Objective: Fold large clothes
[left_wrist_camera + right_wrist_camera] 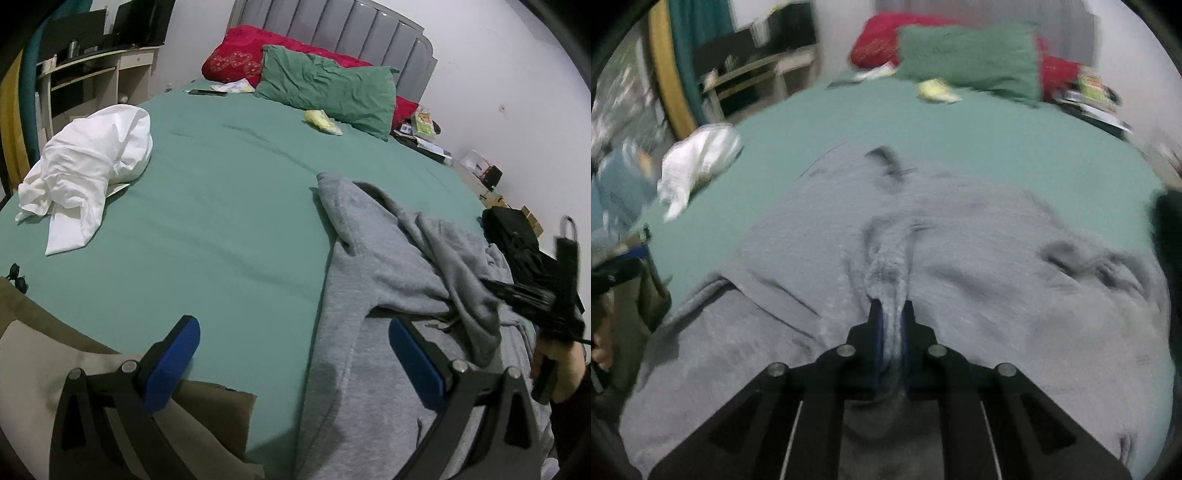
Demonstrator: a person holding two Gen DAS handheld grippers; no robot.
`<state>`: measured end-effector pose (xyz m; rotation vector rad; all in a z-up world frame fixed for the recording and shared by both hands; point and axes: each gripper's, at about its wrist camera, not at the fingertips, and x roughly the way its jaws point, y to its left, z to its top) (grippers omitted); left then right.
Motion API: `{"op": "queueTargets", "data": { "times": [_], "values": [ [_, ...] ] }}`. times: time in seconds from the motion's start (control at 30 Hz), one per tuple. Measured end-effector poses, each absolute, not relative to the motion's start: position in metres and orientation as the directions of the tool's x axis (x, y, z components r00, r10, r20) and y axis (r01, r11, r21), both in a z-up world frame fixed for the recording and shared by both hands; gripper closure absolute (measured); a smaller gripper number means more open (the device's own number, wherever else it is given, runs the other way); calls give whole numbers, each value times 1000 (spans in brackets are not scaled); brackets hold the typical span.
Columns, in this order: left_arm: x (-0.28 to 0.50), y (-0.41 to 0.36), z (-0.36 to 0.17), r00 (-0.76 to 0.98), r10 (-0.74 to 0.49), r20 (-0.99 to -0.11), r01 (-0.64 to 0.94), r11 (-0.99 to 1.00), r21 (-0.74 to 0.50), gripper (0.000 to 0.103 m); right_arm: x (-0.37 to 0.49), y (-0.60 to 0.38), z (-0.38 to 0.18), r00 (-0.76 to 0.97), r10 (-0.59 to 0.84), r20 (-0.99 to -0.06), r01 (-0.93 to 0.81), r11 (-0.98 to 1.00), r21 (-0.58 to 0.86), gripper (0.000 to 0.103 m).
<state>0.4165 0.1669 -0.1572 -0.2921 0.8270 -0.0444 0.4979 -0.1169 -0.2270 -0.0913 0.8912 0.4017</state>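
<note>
A large grey sweatshirt (pixel 399 280) lies rumpled on the green bed sheet (pixel 221 221), at the right in the left wrist view. My left gripper (pixel 295 350) is open and empty, held above the sheet at the sweatshirt's left edge. In the right wrist view the sweatshirt (pixel 960 229) fills the middle of the frame. My right gripper (pixel 891 314) is shut on a pinched fold of its grey fabric, which rises in a ridge ahead of the fingers. This view is blurred. The right gripper also shows at the far right of the left wrist view (pixel 561 295).
A crumpled white garment (pixel 88 166) lies at the bed's left side. A green pillow (pixel 328 88), a red pillow (pixel 236 55), a phone (pixel 207 92) and a small yellow item (pixel 323 121) sit near the grey headboard. A black item (pixel 513 236) lies at the right edge. A brown cloth (pixel 207 413) lies near me.
</note>
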Motion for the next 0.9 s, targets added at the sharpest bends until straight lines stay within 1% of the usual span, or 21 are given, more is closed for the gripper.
{"op": "queueTargets", "data": {
  "times": [0.07, 0.1, 0.13, 0.17, 0.2, 0.23, 0.27, 0.3, 0.37, 0.43, 0.53, 0.6, 0.73, 0.83, 0.9],
  "values": [
    [416, 164, -160, 670, -162, -724, -68, 958, -278, 1, 486, -147, -234, 555, 305, -774, -319, 937, 141, 95],
    [416, 162, -161, 663, -171, -728, -63, 957, -282, 1, 480, -162, -246, 528, 315, -789, -290, 940, 181, 95],
    [415, 159, -163, 653, -187, -734, -53, 955, -291, 1, 477, -169, -254, 513, 307, -802, -269, 944, 189, 95],
    [414, 156, -165, 641, -203, -740, -44, 953, -300, 1, 472, -180, -266, 494, 296, -817, -237, 951, 201, 89],
    [413, 153, -166, 633, -214, -744, -39, 951, -306, 1, 467, -186, -274, 483, 289, -827, -215, 954, 208, 81],
    [410, 149, -167, 625, -226, -747, -31, 949, -312, 1, 461, -194, -277, 485, 289, -825, -201, 955, 217, 77],
    [406, 145, -167, 620, -235, -749, -22, 949, -316, 1, 453, -199, -275, 501, 287, -816, -186, 957, 222, 66],
    [401, 141, -166, 616, -237, -751, -17, 949, -313, 1, 445, -203, -270, 520, 286, -805, -178, 958, 226, 51],
    [390, 133, -165, 611, -236, -756, -12, 952, -306, 1, 428, -209, -260, 549, 273, -790, -184, 961, 205, 38],
    [377, 125, -163, 617, -241, -749, 9, 954, -300, 1, 410, -214, -250, 562, 254, -787, -200, 965, 169, 37],
    [355, 110, -162, 632, -203, -748, 23, 970, -243, 1, 376, -236, -237, 582, 216, -784, -198, 973, 121, 37],
    [341, 103, -161, 642, -193, -742, 29, 973, -228, 1, 348, -264, -224, 596, 188, -781, -172, 980, 104, 36],
    [303, 90, -165, 638, -174, -750, 19, 977, -211, 1, 295, -323, -215, 610, 152, -778, -84, 988, 127, 33],
    [273, 88, -167, 632, -179, -754, -9, 971, -238, 1, 261, -359, -220, 595, 137, -792, -19, 988, 156, 32],
    [256, 93, -170, 623, -168, -764, -57, 964, -259, 1, 236, -380, -228, 589, 138, -796, 21, 982, 185, 30]
  ]
}}
